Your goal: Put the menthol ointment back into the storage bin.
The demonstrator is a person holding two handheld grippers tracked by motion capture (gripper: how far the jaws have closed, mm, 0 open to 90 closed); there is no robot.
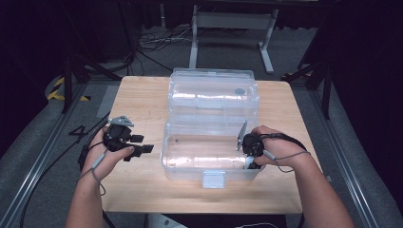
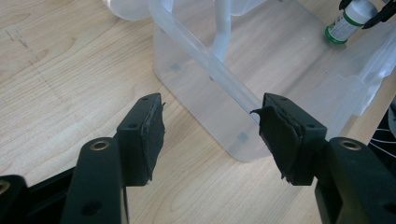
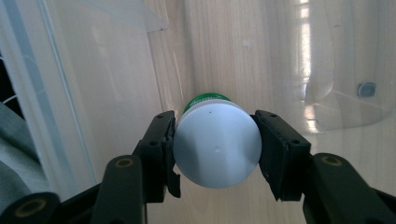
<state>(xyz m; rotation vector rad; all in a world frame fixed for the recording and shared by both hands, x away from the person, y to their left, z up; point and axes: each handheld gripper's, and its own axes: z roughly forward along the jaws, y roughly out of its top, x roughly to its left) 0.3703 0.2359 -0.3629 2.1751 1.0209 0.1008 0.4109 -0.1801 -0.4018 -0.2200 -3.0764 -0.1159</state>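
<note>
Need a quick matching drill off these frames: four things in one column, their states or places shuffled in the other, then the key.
Things
1. left gripper
2. right gripper
3. white bottle
4. clear plastic box

States or places
A. lid swung back, open on the wooden table
B. clamped between two black jaws, over the box floor
C. jaws apart, nothing between them, outside the box
D. closed on something round, inside the box

Pairs: 1-C, 2-D, 3-B, 4-A

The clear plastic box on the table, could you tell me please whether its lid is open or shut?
Open. The clear plastic box has its lid swung back flat on the table, and the right claw reaches inside holding a white bottle.
</note>
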